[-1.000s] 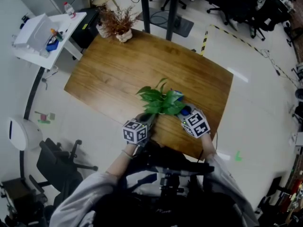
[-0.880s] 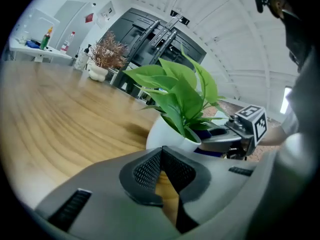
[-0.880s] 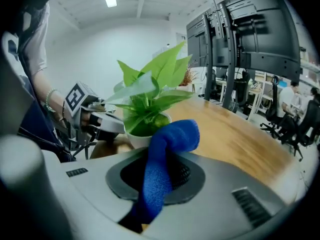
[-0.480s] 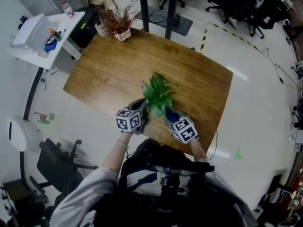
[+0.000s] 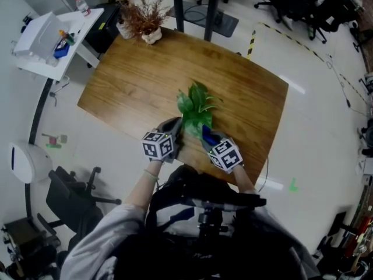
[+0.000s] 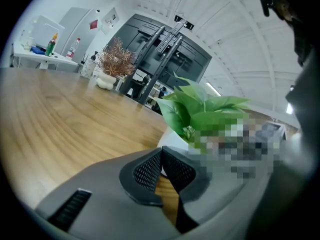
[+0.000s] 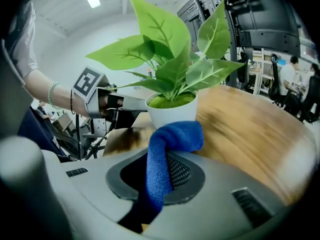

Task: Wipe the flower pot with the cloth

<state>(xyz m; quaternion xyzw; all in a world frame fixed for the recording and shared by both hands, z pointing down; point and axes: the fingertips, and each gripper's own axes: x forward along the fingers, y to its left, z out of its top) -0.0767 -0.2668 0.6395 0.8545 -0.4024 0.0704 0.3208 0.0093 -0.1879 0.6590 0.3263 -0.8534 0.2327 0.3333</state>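
— When viewed from the head camera, where to log the flower pot (image 5: 195, 108)?

— Upright on wooden table (image 5: 128, 80), toward the 6 o'clock edge; flanked by left gripper (image 5: 173, 127) just beside at 8 o'clock and right gripper (image 5: 210, 139) just beside at 5 o'clock.

— Left jaws?

— Read in the left gripper view: pressed together at the tips, gripping nothing; only a thin slit lower down between the pads, with table wood behind it; white wall of the pot just past the tips at 1 o'clock; cannot tell whether touching.

— Right jaws?

— Clamped on blue cloth (image 7: 175, 136); parted only by the thickness of the fold; bunched end poking past the tips toward 12 o'clock, up against the lower front of the white pot wall; green leaves (image 7: 165, 39) fanning overhead.

— Surroundings, briefly?

— Dried plant (image 5: 143, 19) in a pale pot at the table's 11 o'clock corner; white side table (image 5: 44, 37) off at 10 o'clock, bottles on top; office chairs (image 5: 291, 4) on the floor around 1 o'clock; in the right gripper view, marker cube (image 7: 89, 84) of the left gripper at 9 o'clock of the pot, with a beaded bracelet (image 7: 50, 91) on the wrist behind.
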